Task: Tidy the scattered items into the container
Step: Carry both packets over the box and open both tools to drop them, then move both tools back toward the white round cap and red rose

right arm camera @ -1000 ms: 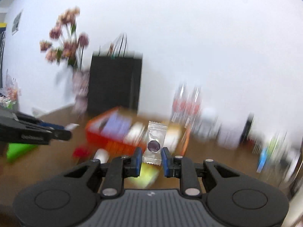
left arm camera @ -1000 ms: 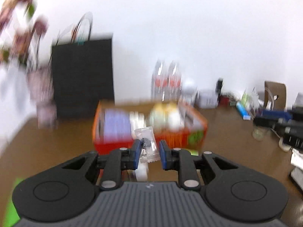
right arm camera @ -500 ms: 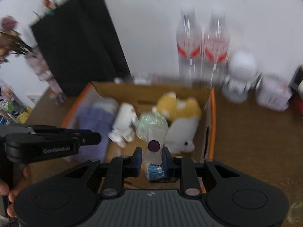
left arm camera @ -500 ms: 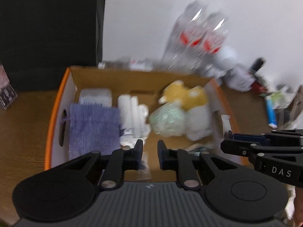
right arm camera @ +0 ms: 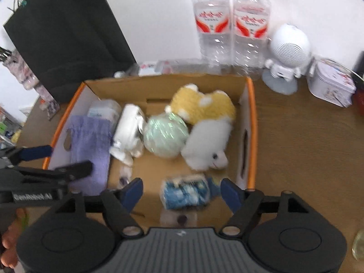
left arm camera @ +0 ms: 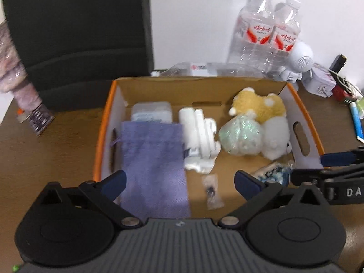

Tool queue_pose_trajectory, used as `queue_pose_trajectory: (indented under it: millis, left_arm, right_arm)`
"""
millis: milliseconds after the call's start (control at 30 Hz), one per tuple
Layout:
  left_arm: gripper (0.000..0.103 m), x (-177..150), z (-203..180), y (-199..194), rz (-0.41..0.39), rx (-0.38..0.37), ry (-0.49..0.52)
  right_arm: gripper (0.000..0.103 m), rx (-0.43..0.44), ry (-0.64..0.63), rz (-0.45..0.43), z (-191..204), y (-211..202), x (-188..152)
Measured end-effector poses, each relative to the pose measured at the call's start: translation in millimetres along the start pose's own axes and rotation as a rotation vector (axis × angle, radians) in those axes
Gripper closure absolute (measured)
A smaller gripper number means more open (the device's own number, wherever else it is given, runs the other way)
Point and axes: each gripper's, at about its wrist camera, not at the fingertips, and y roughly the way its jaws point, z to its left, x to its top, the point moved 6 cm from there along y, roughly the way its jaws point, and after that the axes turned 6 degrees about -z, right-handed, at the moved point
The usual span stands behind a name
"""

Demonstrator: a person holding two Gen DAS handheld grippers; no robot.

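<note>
The orange-rimmed cardboard box (left arm camera: 100,136) (right arm camera: 251,122) lies below both grippers. My left gripper (left arm camera: 179,182) hangs over its near edge, jaws opening wide, nothing pressed between them. A clear sweet packet (left arm camera: 212,191) lies loose on the box floor below it. My right gripper (right arm camera: 182,190) is also opening. A wrapped sweet with a purple dot (right arm camera: 179,219) sits blurred beneath it, free of the pads. Inside the box are a purple pouch (left arm camera: 152,166), a white bundle (left arm camera: 198,141), a green ball (right arm camera: 167,134), yellow and white plush toys (right arm camera: 204,107) and a blue-white packet (right arm camera: 185,191).
Two water bottles (right arm camera: 229,27) stand behind the box against the wall. A black bag (left arm camera: 75,31) is at the back left, a white robot-shaped figure (right arm camera: 286,56) and a tin (right arm camera: 329,84) at the back right. Pens (left arm camera: 356,120) lie on the brown table at right.
Both grippers swung forward over the box and tilted down. Each held a wrapped sweet with its jaws shut; both now stand open and the sweets lie in the box.
</note>
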Motion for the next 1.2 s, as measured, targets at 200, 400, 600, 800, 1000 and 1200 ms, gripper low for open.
queue_pose_trajectory:
  millis: [200, 400, 600, 800, 1000, 1200]
  left_arm:
    - [0.0, -25.2, 10.4, -28.7, 0.036, 0.027, -0.042]
    - [0.0, -39.9, 11.8, -66.4, 0.014, 0.027, -0.036]
    - [0.0, -47.7, 4.1, -94.4, -0.034, 0.02, -0.033]
    - [0.0, -63.3, -11.4, -123.0, -0.161, 0.031, 0.024]
    - [0.0, -112.6, -8.3, -163.6, -0.388, 0.014, 0.013]
    - [0.0, -220.2, 4.6, -168.3, -0.636, -0.086, 0.012]
  right_arm:
    - [0.014, -0.054, 0.036, 0.025, 4.1, -20.5, -23.7]
    - [0.014, -0.037, 0.048, 0.037, 19.3, -36.4, -49.4]
    - [0.014, -0.03, 0.06, -0.01, 25.5, -62.9, -61.3]
    - [0.015, -0.056, 0.016, -0.158, 36.5, -92.0, -76.3]
    - [0.014, -0.091, -0.022, -0.339, 42.1, -120.0, -122.0]
    - [0.003, -0.109, -0.064, -0.643, 52.9, -123.7, -227.0]
